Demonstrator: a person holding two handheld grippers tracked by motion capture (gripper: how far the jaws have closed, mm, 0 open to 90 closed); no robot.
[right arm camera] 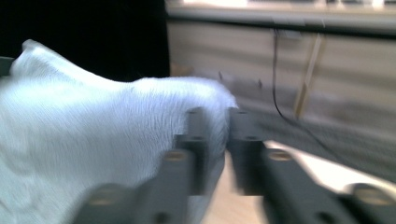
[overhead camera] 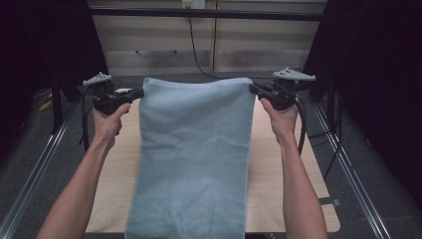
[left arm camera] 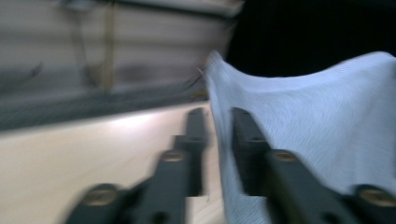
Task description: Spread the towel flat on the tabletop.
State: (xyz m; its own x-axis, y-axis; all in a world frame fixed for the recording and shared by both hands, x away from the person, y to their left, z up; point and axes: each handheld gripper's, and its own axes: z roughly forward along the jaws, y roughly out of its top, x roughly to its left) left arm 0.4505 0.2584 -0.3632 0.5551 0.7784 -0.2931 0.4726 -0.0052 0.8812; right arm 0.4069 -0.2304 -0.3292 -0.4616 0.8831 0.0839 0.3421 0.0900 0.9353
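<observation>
A: Towel (overhead camera: pixel 194 154) is the thing in hand, yes? Tell me first about the grippers.

B: Yes. The left gripper (overhead camera: pixel 138 92) is at about ten o'clock in the high view. Its two black jaws lie nearly together, with one top corner of the towel between them. In the left gripper view the cloth edge runs through the narrow gap between the jaws, but this view is blurred, so I cannot tell if the pads really press on it.

A: And the other one?

B: The right gripper (overhead camera: pixel 253 89) is at about two o'clock in the high view. Its jaws are also close together around the other top corner. In the right gripper view (right arm camera: pixel 215 122) the cloth bunches in the gap between the jaws. The corner stays up with the gripper, so I read it as clamped on the towel.

A: Where is the towel then?

B: It hangs between the two grippers, spread wide, with the top edge stretched from ten to two o'clock. The body of it falls toward six o'clock, over the wooden table (overhead camera: pixel 288 199). If the lower end touches the table, I cannot tell.

A: What is around this?

B: A hand (overhead camera: pixel 109 123) holds each gripper, and the forearms come in from six o'clock. A black cable (overhead camera: pixel 195 50) hangs at twelve o'clock on the pale wall behind.
</observation>
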